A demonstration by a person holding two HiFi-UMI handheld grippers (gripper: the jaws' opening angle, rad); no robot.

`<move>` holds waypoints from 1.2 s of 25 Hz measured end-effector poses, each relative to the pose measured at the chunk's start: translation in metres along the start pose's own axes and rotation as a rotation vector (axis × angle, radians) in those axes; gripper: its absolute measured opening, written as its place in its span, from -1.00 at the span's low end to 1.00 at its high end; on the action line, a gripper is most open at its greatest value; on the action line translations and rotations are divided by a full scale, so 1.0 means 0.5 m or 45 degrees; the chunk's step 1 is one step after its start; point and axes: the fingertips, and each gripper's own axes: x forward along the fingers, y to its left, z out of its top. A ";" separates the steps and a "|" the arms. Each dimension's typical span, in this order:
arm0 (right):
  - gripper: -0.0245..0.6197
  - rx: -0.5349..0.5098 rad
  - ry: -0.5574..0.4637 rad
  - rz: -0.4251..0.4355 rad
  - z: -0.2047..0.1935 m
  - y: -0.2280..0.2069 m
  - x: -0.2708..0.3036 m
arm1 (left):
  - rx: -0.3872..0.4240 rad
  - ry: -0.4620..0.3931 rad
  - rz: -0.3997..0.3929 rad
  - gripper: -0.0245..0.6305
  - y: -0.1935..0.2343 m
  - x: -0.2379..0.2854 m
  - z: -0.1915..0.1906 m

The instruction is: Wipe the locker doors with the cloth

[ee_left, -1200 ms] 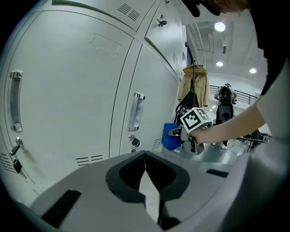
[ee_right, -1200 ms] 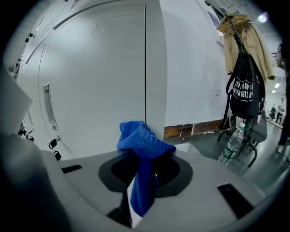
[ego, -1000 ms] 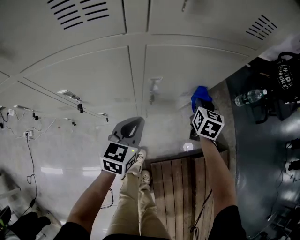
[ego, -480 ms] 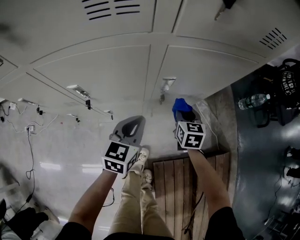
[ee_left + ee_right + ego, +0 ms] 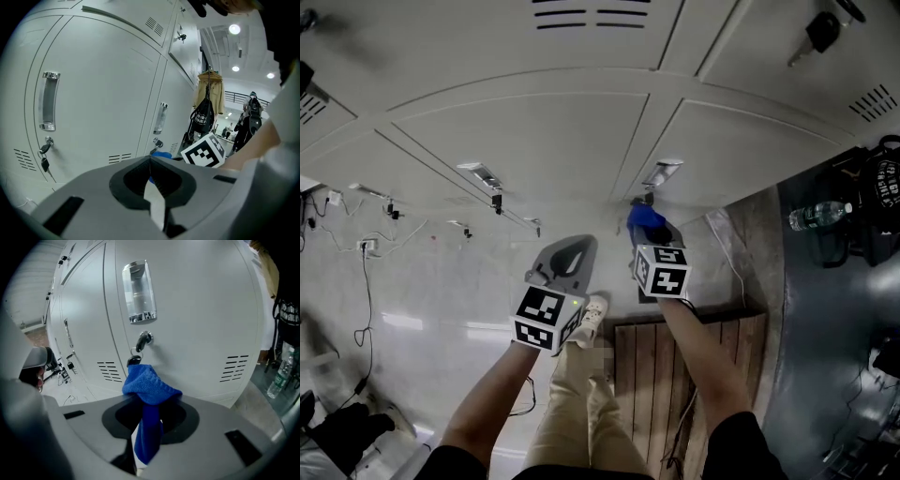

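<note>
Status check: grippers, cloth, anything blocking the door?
Left gripper shut, empty. Right gripper shut on blue cloth, bunched close to locker door. Key hangs right behind cloth; may snag.

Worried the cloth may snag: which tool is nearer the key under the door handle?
Right. The right tool, shut on the cloth, sits just below the key; the left tool is farther left.

Bright even indoor light, ceiling lamps (image 5: 235, 29) glaring; fisheye bending, dark vignetted corners.
</note>
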 end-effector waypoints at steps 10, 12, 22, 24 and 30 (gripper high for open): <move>-0.67 0.056 -0.074 0.036 0.046 0.042 0.027 | -0.014 0.020 0.031 -0.90 0.029 -0.007 -0.005; -0.67 0.072 -0.074 0.028 0.050 0.032 0.027 | -0.012 0.023 0.021 -0.90 0.021 -0.002 -0.004; -0.67 0.119 -0.090 -0.045 0.061 -0.065 0.001 | 0.002 0.049 -0.027 -0.90 -0.013 0.022 -0.015; -0.67 0.114 -0.090 -0.067 0.061 -0.085 -0.004 | 0.004 0.053 -0.037 -0.90 -0.020 0.027 -0.016; -0.67 0.083 -0.087 -0.106 0.059 -0.127 -0.010 | 0.004 0.060 -0.056 -0.90 -0.033 0.039 -0.021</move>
